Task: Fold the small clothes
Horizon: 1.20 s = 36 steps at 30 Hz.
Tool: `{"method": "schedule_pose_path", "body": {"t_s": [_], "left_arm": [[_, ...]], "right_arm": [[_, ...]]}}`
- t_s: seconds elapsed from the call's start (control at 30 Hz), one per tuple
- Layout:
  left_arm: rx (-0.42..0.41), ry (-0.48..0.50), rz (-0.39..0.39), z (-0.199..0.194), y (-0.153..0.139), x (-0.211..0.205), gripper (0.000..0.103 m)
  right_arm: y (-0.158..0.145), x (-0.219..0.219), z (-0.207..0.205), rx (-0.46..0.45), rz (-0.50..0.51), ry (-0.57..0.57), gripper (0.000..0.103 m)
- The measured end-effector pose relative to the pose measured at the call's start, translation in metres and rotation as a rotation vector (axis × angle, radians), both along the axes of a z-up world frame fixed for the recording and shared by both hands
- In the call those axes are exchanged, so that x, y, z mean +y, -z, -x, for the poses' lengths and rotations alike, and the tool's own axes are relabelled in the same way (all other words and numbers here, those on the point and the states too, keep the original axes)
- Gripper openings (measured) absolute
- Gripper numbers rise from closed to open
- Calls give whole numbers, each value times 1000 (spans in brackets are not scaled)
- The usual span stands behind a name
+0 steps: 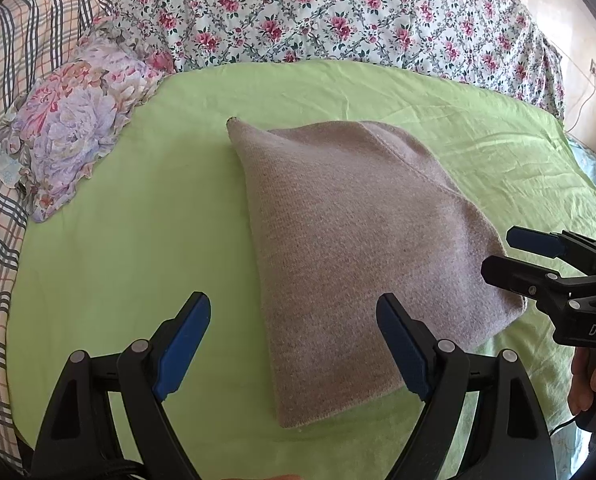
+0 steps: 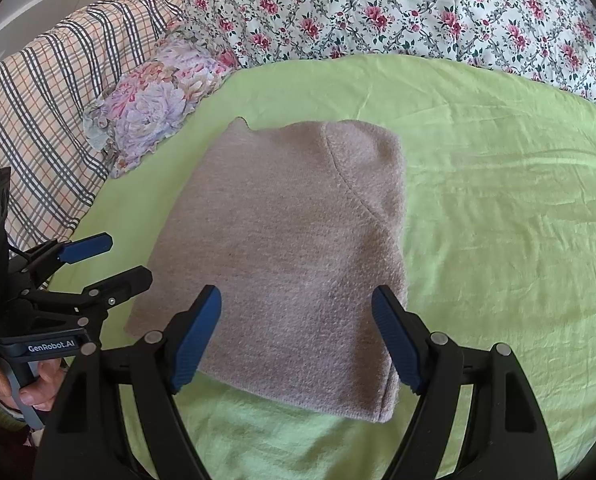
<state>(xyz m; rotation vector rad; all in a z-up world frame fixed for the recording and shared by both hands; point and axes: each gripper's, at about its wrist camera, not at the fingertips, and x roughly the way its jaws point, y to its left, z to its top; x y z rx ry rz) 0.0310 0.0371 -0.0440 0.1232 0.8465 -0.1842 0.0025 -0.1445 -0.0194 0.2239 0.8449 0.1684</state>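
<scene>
two black grippers with blue finger pads hang over a folded beige knitted garment [image 1: 362,256] that lies flat on the light green bed sheet [image 1: 110,248]. the garment sits near the middle of the sheet, a compact, roughly four-sided bundle with a fuzzy, fine-knit surface; a curved seam runs across its far part in the right wrist view [image 2: 298,248], and one far corner sticks up in a small point. its edges look thick and doubled, the near edge rounded where the layers stack.

the left gripper [image 1: 294,344] has its jaws spread wide with nothing between them, poised over the garment's near left edge. the right gripper [image 2: 296,336] is likewise spread wide and holds nothing, hanging above the near edge of the bundle. in each view the other gripper shows at the side, jaws parted, just beside the garment.

beyond the sheet lie a white quilt with pink flowers [image 1: 338,12], a crumpled pastel floral cloth [image 1: 74,120] and a plaid blanket [image 1: 14,64].
</scene>
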Motion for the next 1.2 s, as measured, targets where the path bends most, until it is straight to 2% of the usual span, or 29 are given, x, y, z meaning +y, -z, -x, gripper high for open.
{"method": "schedule_pose_path", "body": {"t_s": [1.2], "left_arm": [[-5,4,2,-8,-2,-1,85]], "right_arm": [[1,6,-9,6,16,-34,78]]}}
